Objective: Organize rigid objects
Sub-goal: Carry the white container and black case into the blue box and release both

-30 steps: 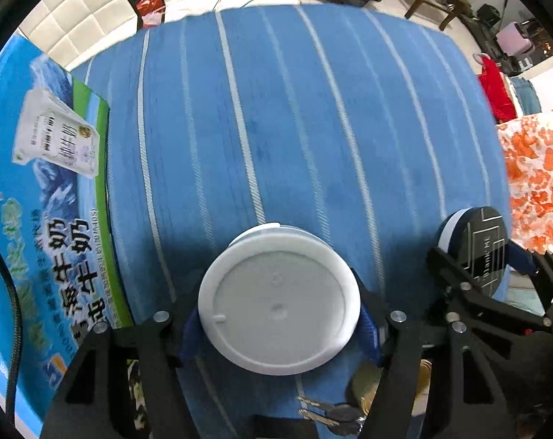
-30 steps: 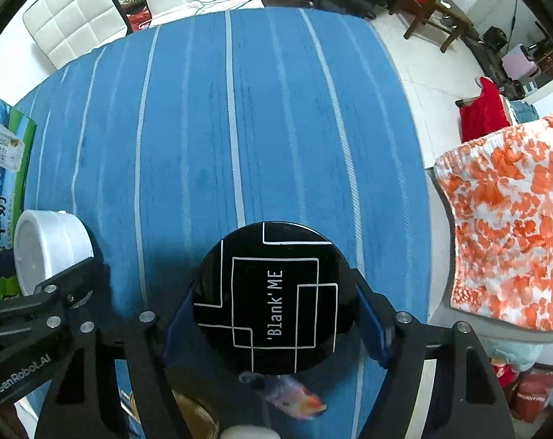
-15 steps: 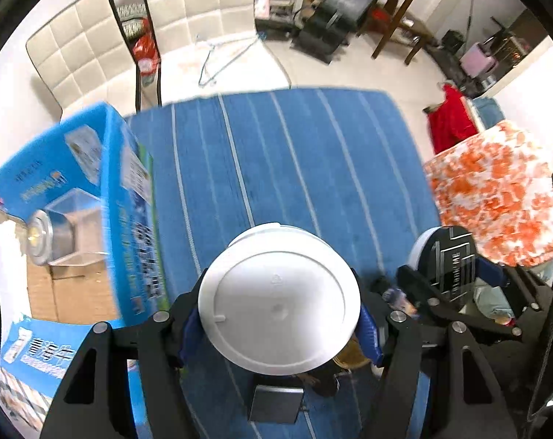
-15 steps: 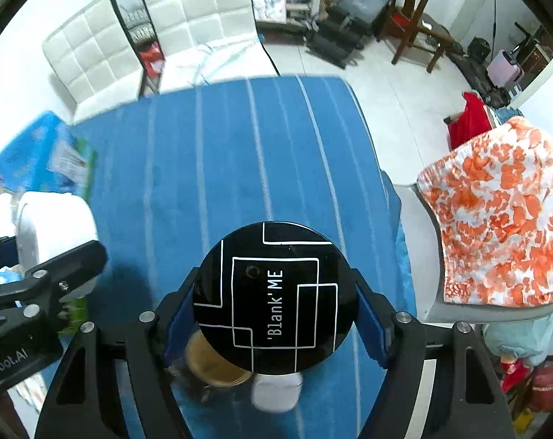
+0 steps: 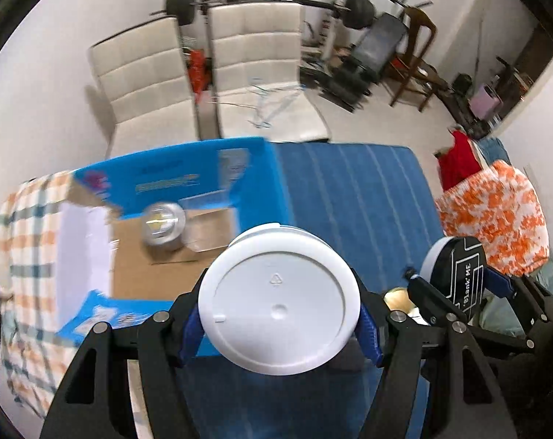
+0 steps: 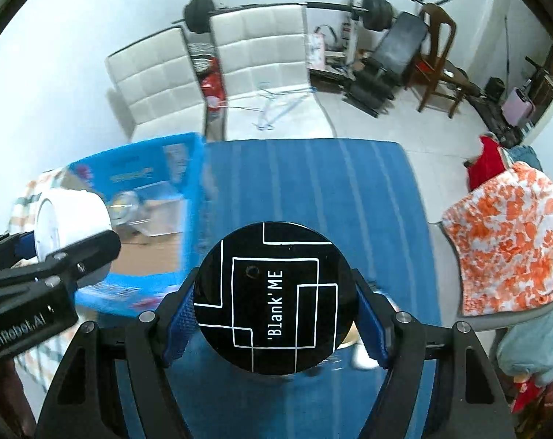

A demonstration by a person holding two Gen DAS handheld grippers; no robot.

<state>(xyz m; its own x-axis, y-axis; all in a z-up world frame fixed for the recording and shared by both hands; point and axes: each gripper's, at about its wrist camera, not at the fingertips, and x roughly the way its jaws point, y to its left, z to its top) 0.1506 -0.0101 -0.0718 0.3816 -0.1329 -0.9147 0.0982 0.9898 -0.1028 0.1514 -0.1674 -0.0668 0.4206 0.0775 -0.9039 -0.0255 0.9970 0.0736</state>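
Observation:
My left gripper is shut on a white round container, held high above the blue striped table. My right gripper is shut on a black round container with white lines and the print 'Blank'ME. In the left wrist view the black container hangs to the right. In the right wrist view the white container hangs at the left. An open blue cardboard box stands at the table's left, with a silver round tin and a clear plastic box inside.
A checked cloth lies under and left of the box. Small items lie on the table beneath the grippers, mostly hidden. Two white chairs stand beyond the far edge. An orange-patterned cloth covers a seat at the right.
Both grippers have risen well above the table with their containers still held. The view has tilted up, so the open box's inside, the chairs and the room behind now show.

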